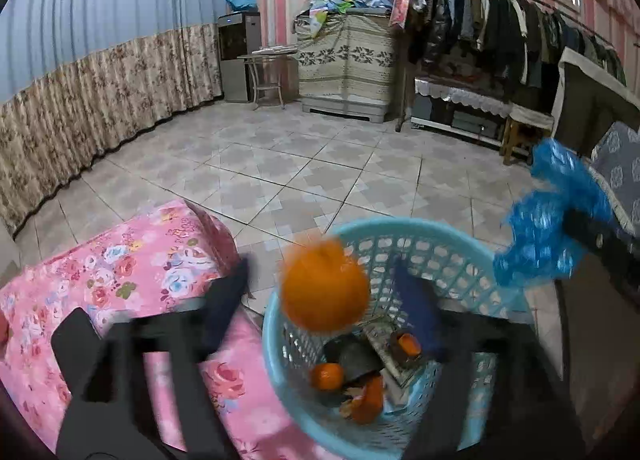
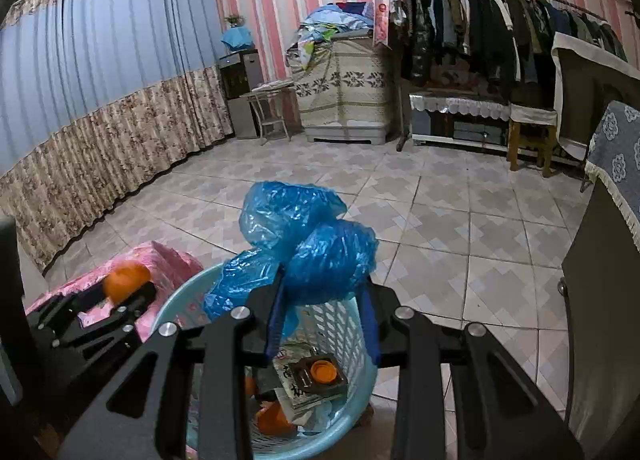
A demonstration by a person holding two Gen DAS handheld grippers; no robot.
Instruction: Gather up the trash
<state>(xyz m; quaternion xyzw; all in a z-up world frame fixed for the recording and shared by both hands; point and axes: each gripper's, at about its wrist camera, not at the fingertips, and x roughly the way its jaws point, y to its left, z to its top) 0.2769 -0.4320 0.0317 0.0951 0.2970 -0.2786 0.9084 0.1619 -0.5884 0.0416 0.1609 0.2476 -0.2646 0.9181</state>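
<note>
With the left gripper (image 1: pixel 320 292) open, the orange (image 1: pixel 325 287) falling above the basket (image 1: pixel 460 236) could clip its rim, and the right gripper (image 2: pixel 324 324), clamped on the blue bag (image 2: pixel 304 236), may release wide.

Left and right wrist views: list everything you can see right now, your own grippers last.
Basket: one, light blue plastic lattice, on the floor beside the pink cloth.
Orange: one, blurred, in the air over the basket between the open left fingers, touching neither.
Plastic bag: one, blue, crumpled, above the basket.
Trash in basket: several pieces, orange peel or fruit, a dark bowl, printed paper, a brown container with an orange lid.
Floral cloth: one, pink, left of the basket.
Clothes rack: one, dark garments, far wall.
Curtain: blue over floral beige, left.
Left gripper: black, open.
Right gripper: black with blue pads, shut on the plastic bag.
</note>
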